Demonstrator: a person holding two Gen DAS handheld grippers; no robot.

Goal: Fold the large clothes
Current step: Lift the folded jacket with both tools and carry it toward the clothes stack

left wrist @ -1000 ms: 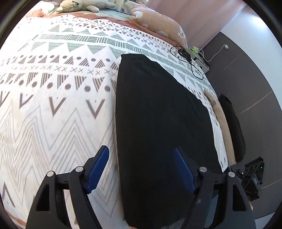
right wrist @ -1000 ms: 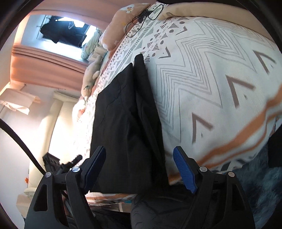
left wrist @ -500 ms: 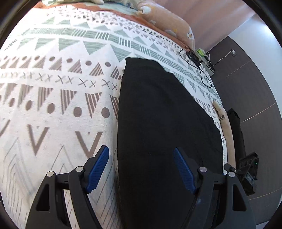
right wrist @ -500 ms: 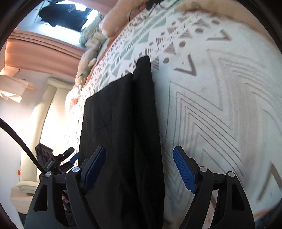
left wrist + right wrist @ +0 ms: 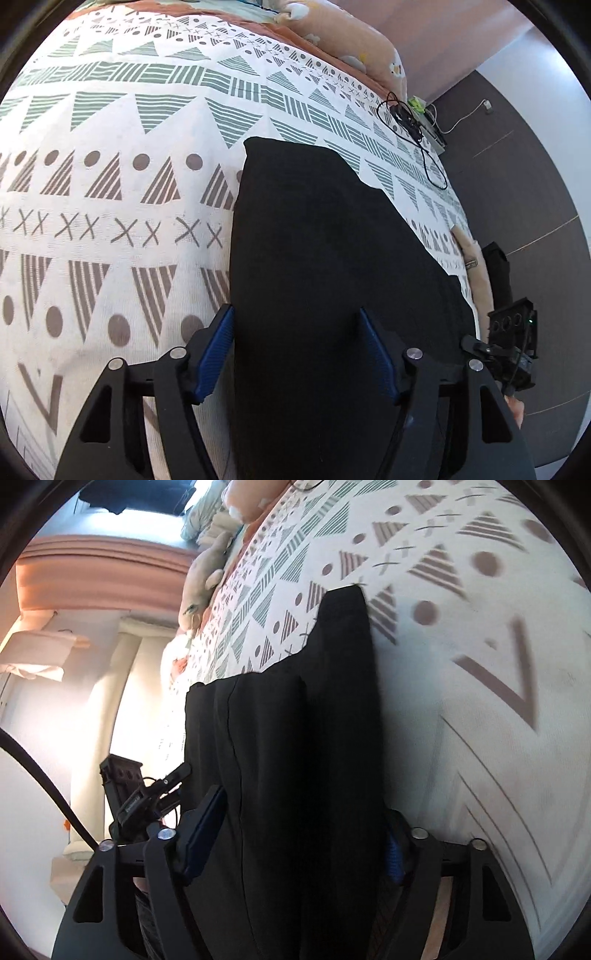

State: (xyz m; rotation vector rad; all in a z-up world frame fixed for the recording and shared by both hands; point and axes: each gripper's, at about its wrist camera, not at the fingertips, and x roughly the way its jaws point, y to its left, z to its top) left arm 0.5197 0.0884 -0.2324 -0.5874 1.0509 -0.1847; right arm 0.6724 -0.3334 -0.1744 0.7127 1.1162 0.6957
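On the patterned bedspread [image 5: 110, 221] lies a black garment [image 5: 314, 258], already folded lengthwise into a long narrow strip that runs from the near edge of the bed toward 12 o'clock. In the right wrist view the garment [image 5: 295, 757] shows its layers: a narrower panel stacked along the 3 o'clock side and a wider one toward 9 o'clock, with a stepped far end. So the lengthwise folds look done; what seems left is to bring the near end over toward the far end, perhaps more than once, to make a compact bundle.

Both claws are at the near end of the strip. The left gripper [image 5: 297, 354] straddles the cloth, its blue pads sitting near either edge at 9 and 3 o'clock of the fabric; its jaws are closing, with the cloth between them, but the pads do not yet appear to pinch it. The right gripper [image 5: 299, 834] does the same on its side: jaws closing, black cloth filling the gap between the pads, the 3 o'clock pad partly hidden behind the fabric edge, and no firm pinch is visible.

A peach pillow [image 5: 351, 40] and a tangle of black cable [image 5: 417, 136] sit far off toward 1 o'clock, well apart from the garment. A stuffed toy [image 5: 201, 579] lies near the head of the bed.
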